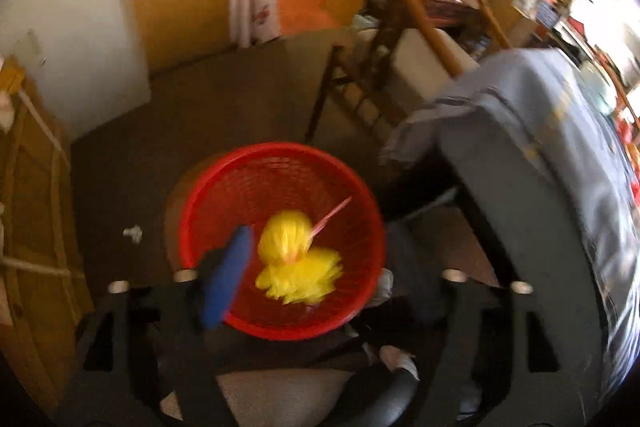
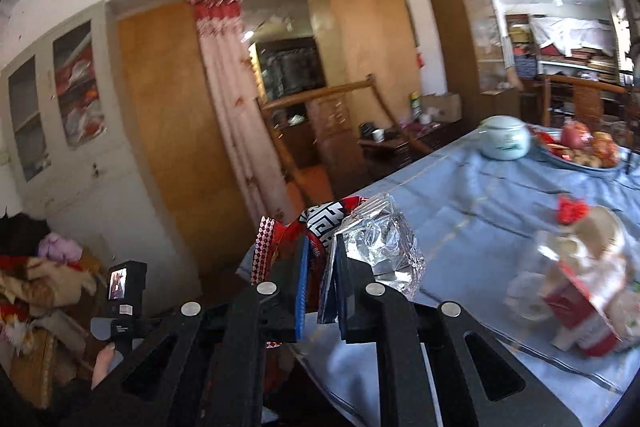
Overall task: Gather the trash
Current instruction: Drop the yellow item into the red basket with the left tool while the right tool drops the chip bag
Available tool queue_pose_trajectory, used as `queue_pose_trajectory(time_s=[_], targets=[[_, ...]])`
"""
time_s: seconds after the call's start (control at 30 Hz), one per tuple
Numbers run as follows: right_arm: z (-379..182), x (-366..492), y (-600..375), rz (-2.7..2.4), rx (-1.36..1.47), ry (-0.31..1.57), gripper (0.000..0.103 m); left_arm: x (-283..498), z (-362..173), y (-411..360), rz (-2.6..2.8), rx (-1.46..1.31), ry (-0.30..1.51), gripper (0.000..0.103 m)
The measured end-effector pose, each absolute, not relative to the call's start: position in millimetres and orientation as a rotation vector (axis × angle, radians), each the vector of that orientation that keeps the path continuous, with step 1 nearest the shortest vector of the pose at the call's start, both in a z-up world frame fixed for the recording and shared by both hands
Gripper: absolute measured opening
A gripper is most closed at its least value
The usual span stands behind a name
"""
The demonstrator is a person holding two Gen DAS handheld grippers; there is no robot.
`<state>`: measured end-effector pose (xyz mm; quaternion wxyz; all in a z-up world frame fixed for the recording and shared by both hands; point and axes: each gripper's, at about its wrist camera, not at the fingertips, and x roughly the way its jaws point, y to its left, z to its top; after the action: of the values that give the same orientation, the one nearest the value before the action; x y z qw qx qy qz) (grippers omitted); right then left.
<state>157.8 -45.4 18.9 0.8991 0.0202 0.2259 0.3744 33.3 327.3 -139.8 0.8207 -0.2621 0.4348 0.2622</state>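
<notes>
Holding yellow bag (image 1: pixel 294 259), pink straw (image 1: pixel 330 217), red basket (image 1: pixel 280 163)

**Where everything sat**

Basket (image 1: pixel 280 239) was on the floor, left of the desk (image 1: pixel 532 167), with a crumpled bag (image 1: pixel 296 259) and a straw (image 1: pixel 330 215) inside. On the desk (image 2: pixel 500 203): jar (image 2: pixel 505 138) at the back, fruit plate (image 2: pixel 580 151) right of it, wrappers (image 2: pixel 576 279) nearer.

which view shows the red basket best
The left wrist view: the red basket sits on the floor right below the open left gripper, seen from above with a yellow wrapper in it, though blurred. The right wrist view shows none of it, only the table and the wrapper it grips.
</notes>
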Motion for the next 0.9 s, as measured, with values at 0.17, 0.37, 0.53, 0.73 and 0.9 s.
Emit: queue_pose_trajectory(time_s=[0.17, 0.37, 0.53, 0.73, 0.9], targets=[[3.7, 164.3, 6.3, 0.837, -0.005, 0.53, 0.013, 18.1, -127.9, 352.2, 0.655, -0.583, 0.848, 0.091], [-20.6, 168.0, 82.9, 0.936, -0.091, 0.649, 0.014, -2.5, -122.9, 369.5, 0.863, -0.588, 0.802, 0.095], [-39.6, 161.4, 153.6, 1.042, -0.183, 0.713, 0.019, -18.7, -132.6, 401.9, 0.937, -0.682, 0.789, 0.095], [-59.5, 158.3, 204.1, 1.129, -0.216, 0.768, 0.049, -26.0, -145.6, 418.9, 0.982, -0.734, 0.793, 0.095], [-64.7, 168.3, 197.6, 1.091, -0.212, 0.779, 0.049, -19.6, -147.3, 414.6, 0.969, -0.702, 0.808, 0.095]])
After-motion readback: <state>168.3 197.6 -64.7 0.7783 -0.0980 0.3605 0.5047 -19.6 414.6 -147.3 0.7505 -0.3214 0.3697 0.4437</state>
